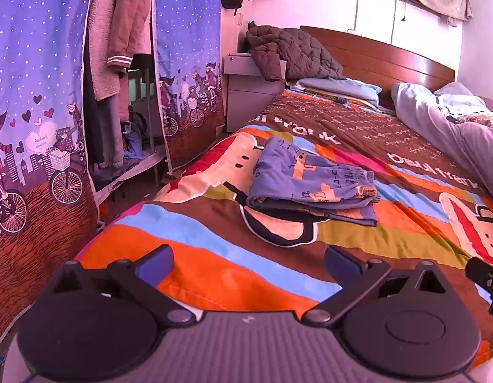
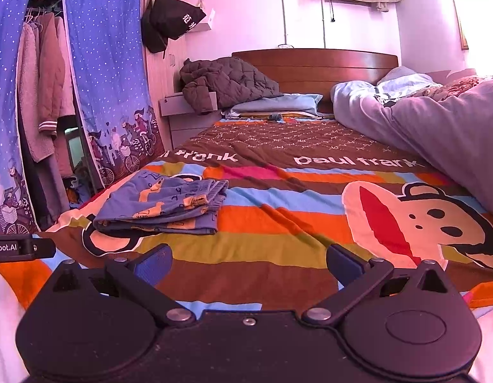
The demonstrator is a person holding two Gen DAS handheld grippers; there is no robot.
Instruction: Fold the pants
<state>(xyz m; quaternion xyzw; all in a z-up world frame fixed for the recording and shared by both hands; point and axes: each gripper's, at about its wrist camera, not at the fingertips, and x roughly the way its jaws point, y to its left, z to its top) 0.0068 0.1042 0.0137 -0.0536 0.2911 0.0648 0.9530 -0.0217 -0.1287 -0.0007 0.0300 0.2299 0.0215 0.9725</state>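
Observation:
The blue patterned pants [image 1: 310, 182] lie folded in a compact stack on the striped bedspread [image 1: 214, 249], waistband to the right. They also show in the right wrist view [image 2: 163, 204], at the left. My left gripper [image 1: 248, 260] is open and empty, held above the bed's near edge, well short of the pants. My right gripper [image 2: 249, 260] is open and empty too, above the bedspread [image 2: 278, 255], to the right of the pants and nearer than them.
A fabric wardrobe [image 1: 39, 127] with hanging clothes stands left of the bed. A dark quilted jacket [image 2: 224, 83] lies on the nightstand. A lilac duvet [image 2: 438, 127] is heaped along the right side. The wooden headboard [image 2: 313, 63] is at the far end.

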